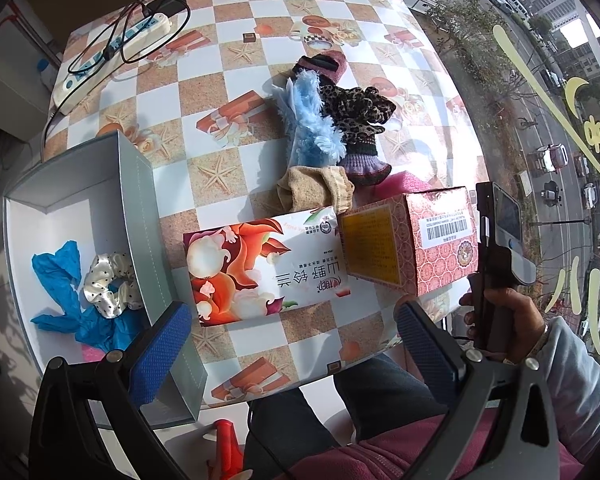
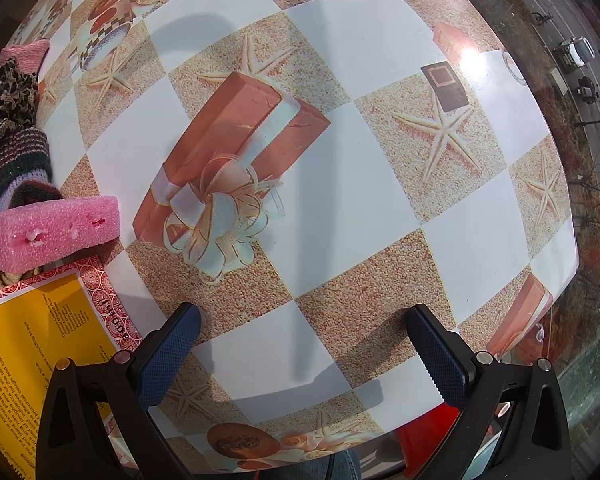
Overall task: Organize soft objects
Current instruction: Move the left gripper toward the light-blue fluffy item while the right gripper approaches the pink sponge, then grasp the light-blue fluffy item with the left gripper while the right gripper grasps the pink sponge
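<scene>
A grey open box (image 1: 136, 184) at the table's left holds a blue glove (image 1: 66, 280) and a dotted white scrunchie (image 1: 108, 280). In the middle of the table lie a fluffy blue piece (image 1: 312, 120), a leopard-print cloth (image 1: 356, 110), a striped knit sock (image 1: 362, 160), a tan sock (image 1: 316, 192) and a pink knit piece (image 1: 326, 64). A pink sponge (image 2: 52, 232) rests by the red carton (image 1: 440, 236). My left gripper (image 1: 292, 340) hovers open over the tissue pack (image 1: 268, 264). My right gripper (image 2: 304, 344) stands open above bare tablecloth, holding nothing.
A white power strip (image 1: 112, 56) with black cables lies at the far left of the checkered table (image 1: 220, 92). A person's hand (image 1: 500, 320) holds the right gripper's handle at the table's right edge. A window with a street view lies beyond.
</scene>
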`<state>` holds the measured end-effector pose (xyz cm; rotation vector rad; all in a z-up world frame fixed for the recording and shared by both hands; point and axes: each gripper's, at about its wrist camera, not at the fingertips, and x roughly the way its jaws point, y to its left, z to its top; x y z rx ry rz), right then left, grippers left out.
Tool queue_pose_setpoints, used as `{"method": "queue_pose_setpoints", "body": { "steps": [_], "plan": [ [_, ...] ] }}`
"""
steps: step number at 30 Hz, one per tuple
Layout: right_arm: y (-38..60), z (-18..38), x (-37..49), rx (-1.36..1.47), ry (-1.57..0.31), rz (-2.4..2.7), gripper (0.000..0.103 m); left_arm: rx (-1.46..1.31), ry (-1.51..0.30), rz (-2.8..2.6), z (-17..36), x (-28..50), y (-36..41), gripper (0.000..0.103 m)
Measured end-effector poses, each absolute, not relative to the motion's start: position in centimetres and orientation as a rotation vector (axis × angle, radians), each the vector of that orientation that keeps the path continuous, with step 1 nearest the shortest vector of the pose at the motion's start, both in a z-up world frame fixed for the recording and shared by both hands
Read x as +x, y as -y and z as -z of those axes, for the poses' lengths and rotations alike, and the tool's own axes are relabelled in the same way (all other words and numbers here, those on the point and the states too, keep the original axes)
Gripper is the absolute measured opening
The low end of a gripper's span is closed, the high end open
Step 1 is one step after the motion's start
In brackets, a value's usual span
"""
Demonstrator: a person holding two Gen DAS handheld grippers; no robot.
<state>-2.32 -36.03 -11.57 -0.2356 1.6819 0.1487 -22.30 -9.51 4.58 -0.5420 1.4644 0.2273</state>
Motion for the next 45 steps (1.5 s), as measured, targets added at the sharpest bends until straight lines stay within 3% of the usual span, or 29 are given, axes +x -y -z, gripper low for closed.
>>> {"method": "queue_pose_setpoints", "body": {
  "steps": [18,36,45],
  "plan": [
    [35.7,11.8,-1.9,-0.264,-1.725,-0.169,0.103,-0.468,-1.413,-0.223,-3.7,-17.2,6.7,0.103],
    [35.7,6.5,4.8,0.087,-1.795,-0.371,0.103,-0.562,-1.578,-0.145,8.7,-4.9,3.9,0.103],
    [27.2,10.2,5.3,0.067,-1.966,-0.548,0.103,-0.551,-1.697,-0.164,11.9,-4.8,4.5,0.102]
  ]
}}
